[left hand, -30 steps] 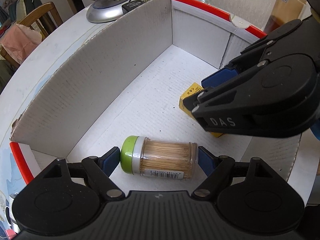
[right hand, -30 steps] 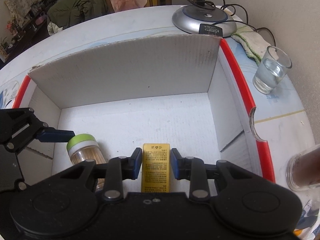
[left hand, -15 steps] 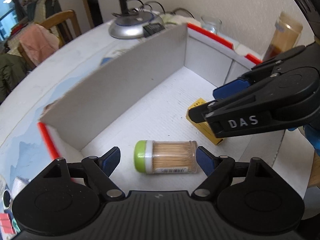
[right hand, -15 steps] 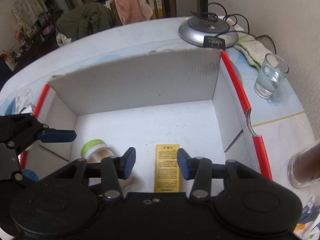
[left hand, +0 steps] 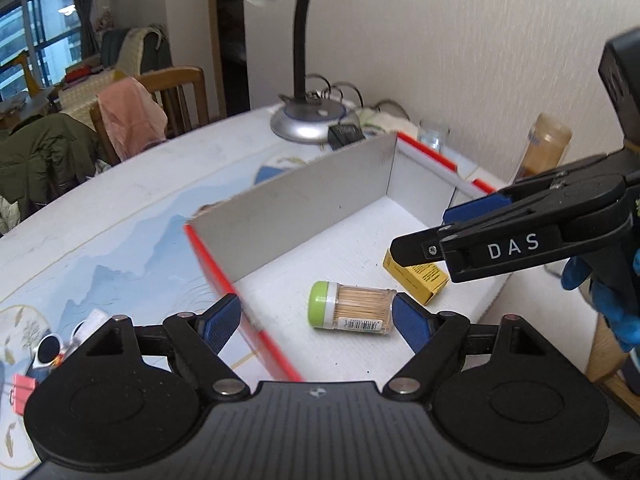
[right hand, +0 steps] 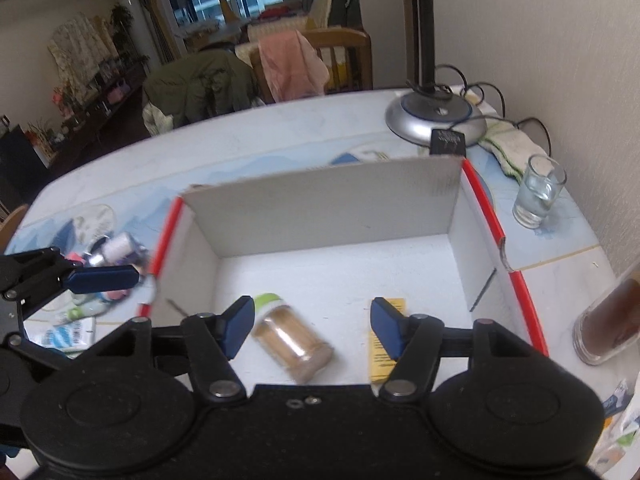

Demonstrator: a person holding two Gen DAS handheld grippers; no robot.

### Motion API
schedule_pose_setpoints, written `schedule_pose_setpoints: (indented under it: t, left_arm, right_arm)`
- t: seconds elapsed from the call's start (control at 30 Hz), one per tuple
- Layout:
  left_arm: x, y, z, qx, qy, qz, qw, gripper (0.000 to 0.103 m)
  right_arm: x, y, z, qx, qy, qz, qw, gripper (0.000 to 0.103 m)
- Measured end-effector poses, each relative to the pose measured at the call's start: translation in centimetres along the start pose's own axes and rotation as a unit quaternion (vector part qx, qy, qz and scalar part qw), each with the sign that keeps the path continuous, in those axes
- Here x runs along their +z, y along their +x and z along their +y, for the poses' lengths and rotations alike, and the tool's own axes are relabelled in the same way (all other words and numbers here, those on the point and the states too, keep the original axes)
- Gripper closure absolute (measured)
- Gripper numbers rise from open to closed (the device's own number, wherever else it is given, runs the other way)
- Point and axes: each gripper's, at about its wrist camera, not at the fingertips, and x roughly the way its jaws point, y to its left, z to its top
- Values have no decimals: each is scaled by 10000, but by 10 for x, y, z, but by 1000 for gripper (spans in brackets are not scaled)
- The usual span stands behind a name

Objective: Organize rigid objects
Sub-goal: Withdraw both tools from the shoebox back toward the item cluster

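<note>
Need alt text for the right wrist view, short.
An open white cardboard box with red edges holds a toothpick jar and a yellow packet lying flat; the right gripper, fingers opening and empty, hovers above. A glass of water stands right of the box.

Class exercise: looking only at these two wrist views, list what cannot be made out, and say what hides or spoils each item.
- Yellow box: print too small; the right gripper covers part in the left wrist view.
- Toothpick jar: motion-blurred in the right wrist view.
- Small items left of the cardboard box: blurred, unidentifiable.
</note>
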Motion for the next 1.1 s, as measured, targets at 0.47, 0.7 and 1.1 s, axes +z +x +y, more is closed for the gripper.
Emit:
schedule_pose_setpoints:
  t: [0.47,0.7,1.1]
  left_arm:
    - [-48,-90,63,236,-474,-635,9966,19]
    - [-75,-118,100,276,-713,-712,9945,15]
    - [-123,-140,158,306,-948,-724,9924,0]
  right_arm:
    - [-28,-45,71,380,108,-628,9972,24]
    - [-49,-47,113,628,62,-704,9955,18]
    - [-70,-40,179,797,-117,-708,9942,9]
